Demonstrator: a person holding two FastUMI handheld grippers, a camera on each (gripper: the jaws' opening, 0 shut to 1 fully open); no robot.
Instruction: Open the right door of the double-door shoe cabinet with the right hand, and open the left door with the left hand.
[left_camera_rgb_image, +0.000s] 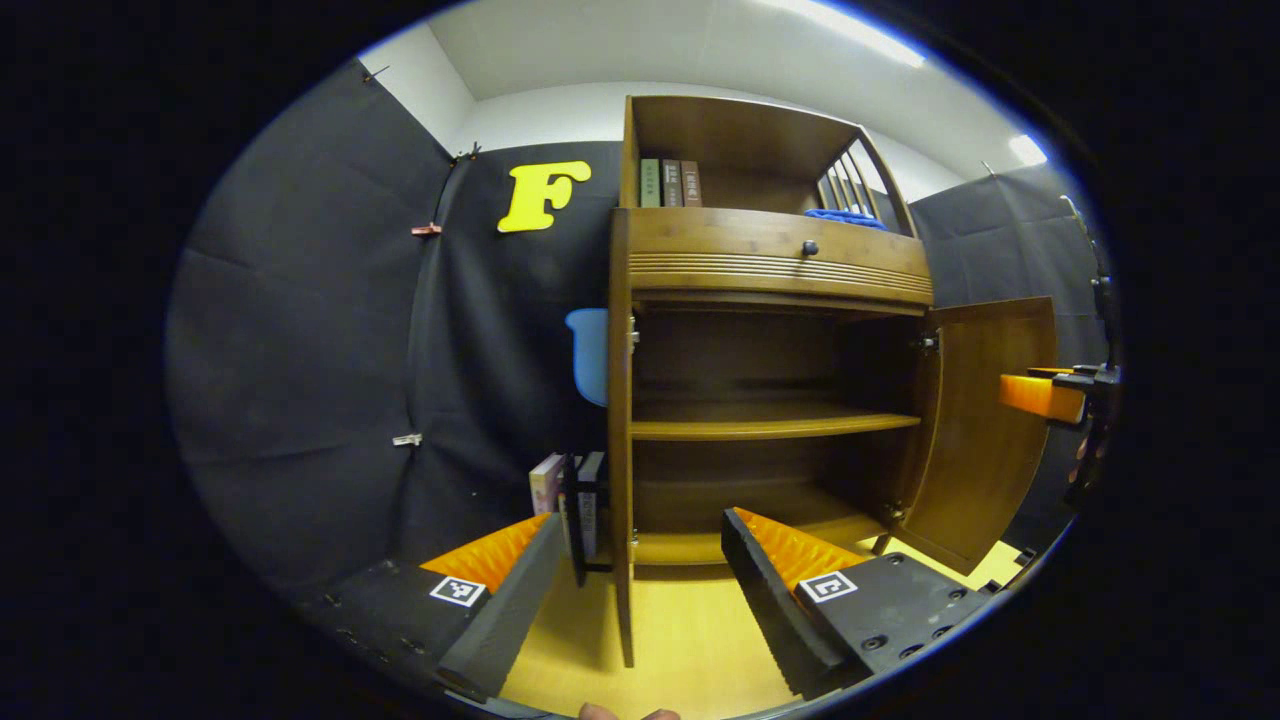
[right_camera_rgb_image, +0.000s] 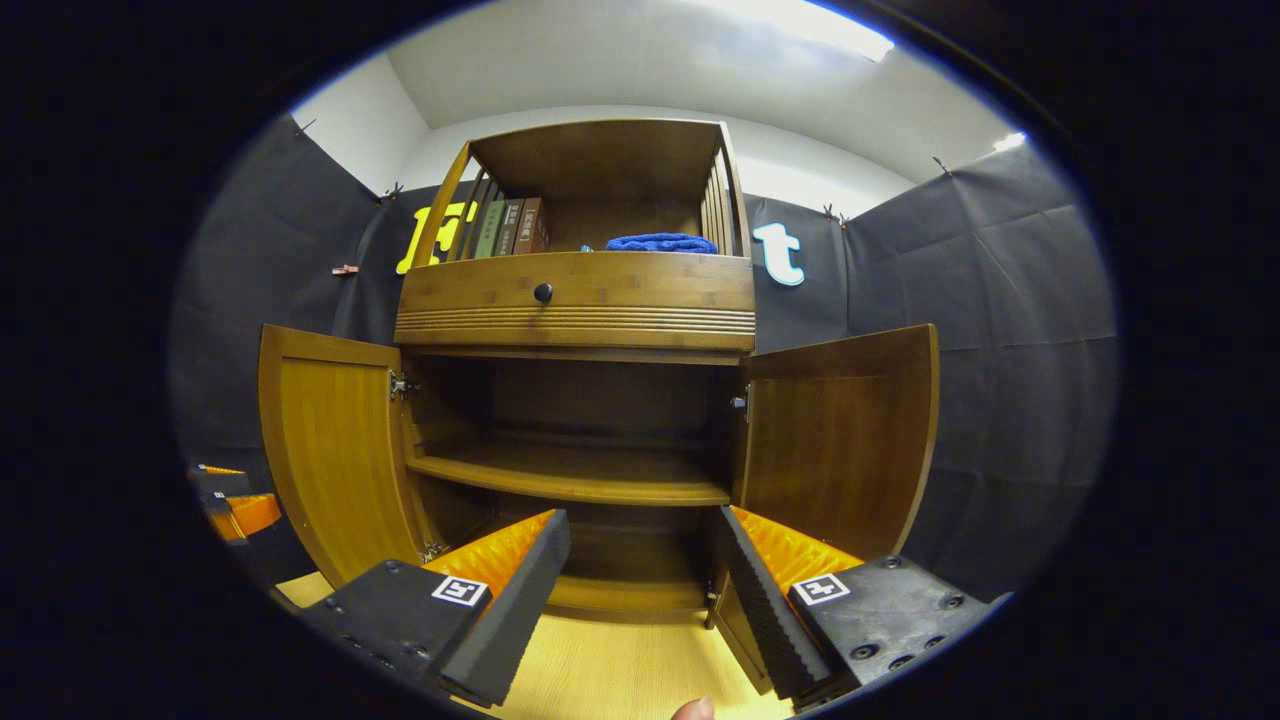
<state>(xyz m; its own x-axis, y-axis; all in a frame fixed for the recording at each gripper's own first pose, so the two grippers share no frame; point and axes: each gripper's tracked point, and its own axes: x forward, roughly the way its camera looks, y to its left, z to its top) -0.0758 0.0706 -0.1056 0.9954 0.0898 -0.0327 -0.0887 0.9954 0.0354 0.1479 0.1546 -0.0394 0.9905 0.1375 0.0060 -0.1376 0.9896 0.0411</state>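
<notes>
Standing open: left door (right_camera_rgb_image: 335, 450), right door (right_camera_rgb_image: 840, 440) flanking shoe cabinet (right_camera_rgb_image: 575, 300); rigid hinged panels, pulling best at free edges; both hand-held grippers (left_camera_rgb_image: 635, 580) (right_camera_rgb_image: 640, 590) gaping, empty.

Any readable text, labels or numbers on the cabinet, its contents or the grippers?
Nothing legible.
Upper books in the cabinet: spine print too small to read.
Floor books beside it: too blurred.
Left gripper and right gripper: square code markers, no words.
</notes>
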